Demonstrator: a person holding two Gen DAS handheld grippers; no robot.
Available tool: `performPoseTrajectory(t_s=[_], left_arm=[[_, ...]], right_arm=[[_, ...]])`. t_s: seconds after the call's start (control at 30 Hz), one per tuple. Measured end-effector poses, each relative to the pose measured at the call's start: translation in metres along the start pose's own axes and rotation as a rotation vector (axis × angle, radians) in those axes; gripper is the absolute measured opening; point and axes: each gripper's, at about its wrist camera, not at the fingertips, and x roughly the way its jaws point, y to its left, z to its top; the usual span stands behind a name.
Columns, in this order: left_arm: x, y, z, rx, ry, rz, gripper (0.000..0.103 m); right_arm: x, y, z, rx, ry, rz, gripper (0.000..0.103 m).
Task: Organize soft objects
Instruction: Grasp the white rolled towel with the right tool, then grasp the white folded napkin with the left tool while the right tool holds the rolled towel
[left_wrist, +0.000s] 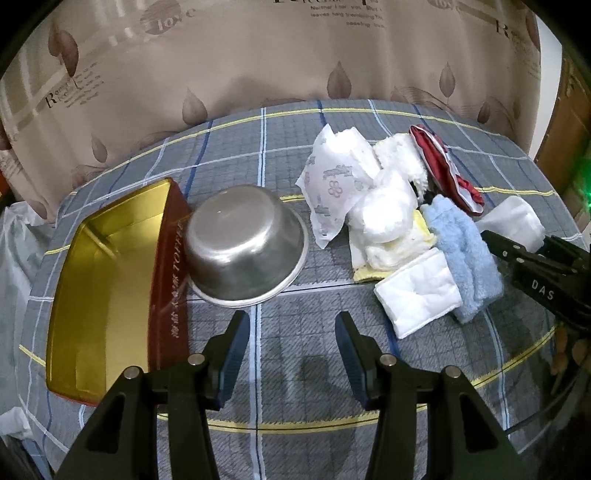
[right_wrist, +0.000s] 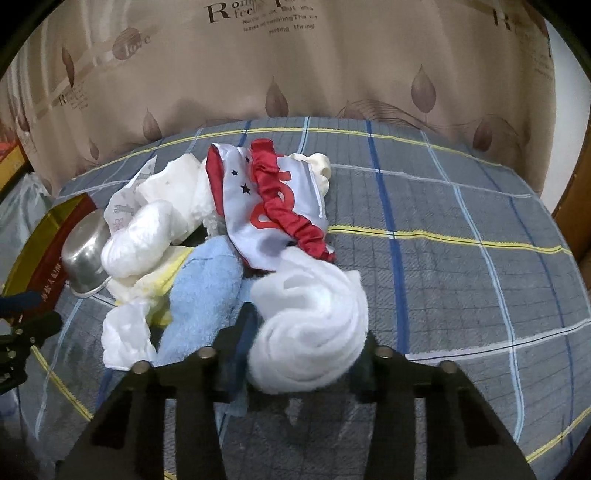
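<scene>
A heap of soft things lies on the plaid cloth: a white padded piece (left_wrist: 419, 291), a light blue towel (left_wrist: 467, 254), a printed white packet (left_wrist: 332, 184), white wadding (left_wrist: 388, 210) and a red and grey cloth (left_wrist: 443, 166). My left gripper (left_wrist: 291, 332) is open and empty above bare cloth in front of the upturned steel bowl (left_wrist: 245, 243). My right gripper (right_wrist: 306, 332) is shut on a rolled white padded cloth (right_wrist: 314, 332), beside the blue towel (right_wrist: 207, 295) and the red and grey cloth (right_wrist: 273, 206). The right gripper also shows in the left wrist view (left_wrist: 517, 247).
An open gold-lined red tin box (left_wrist: 110, 280) lies at the left, touching the steel bowl, which also shows in the right wrist view (right_wrist: 85, 254). A beige leaf-print curtain (left_wrist: 258, 66) hangs behind the table (right_wrist: 461, 258). A plastic bag (left_wrist: 22, 236) sits off the left edge.
</scene>
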Motion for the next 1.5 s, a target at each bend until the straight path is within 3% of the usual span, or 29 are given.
performPoseTrajectory(t_s=[0.13, 0.43, 0.63, 0.73, 0.97, 1.23, 1.37, 1.5], left_arm=[[0.003, -0.005, 0.001, 0.01, 0.003, -0.022, 0.049], [0.003, -0.021, 0.0, 0.057, 0.012, -0.136, 0.049], [0.007, -0.041, 0.005, 0.124, 0.036, -0.271, 0.049], [0.015, -0.052, 0.007, 0.17, 0.037, -0.244, 0.049], [0.043, -0.062, 0.013, 0.165, 0.092, -0.238, 0.049], [0.054, -0.068, 0.019, 0.149, 0.075, -0.247, 0.049], [0.055, -0.059, 0.017, 0.097, 0.082, -0.338, 0.018], [0.048, -0.056, 0.013, 0.109, 0.062, -0.33, 0.013]], right_arm=[[-0.004, 0.001, 0.0, -0.006, -0.018, 0.001, 0.028], [-0.018, -0.015, 0.004, 0.065, -0.054, -0.06, 0.027], [-0.018, -0.031, 0.004, 0.121, -0.044, -0.054, 0.027], [-0.017, -0.034, 0.004, 0.126, -0.041, -0.054, 0.027], [-0.012, -0.038, 0.001, 0.146, -0.022, -0.035, 0.027], [-0.008, -0.037, -0.001, 0.145, -0.017, -0.028, 0.027], [-0.009, -0.037, -0.001, 0.144, -0.018, -0.028, 0.027], [-0.009, -0.037, -0.001, 0.145, -0.018, -0.028, 0.027]])
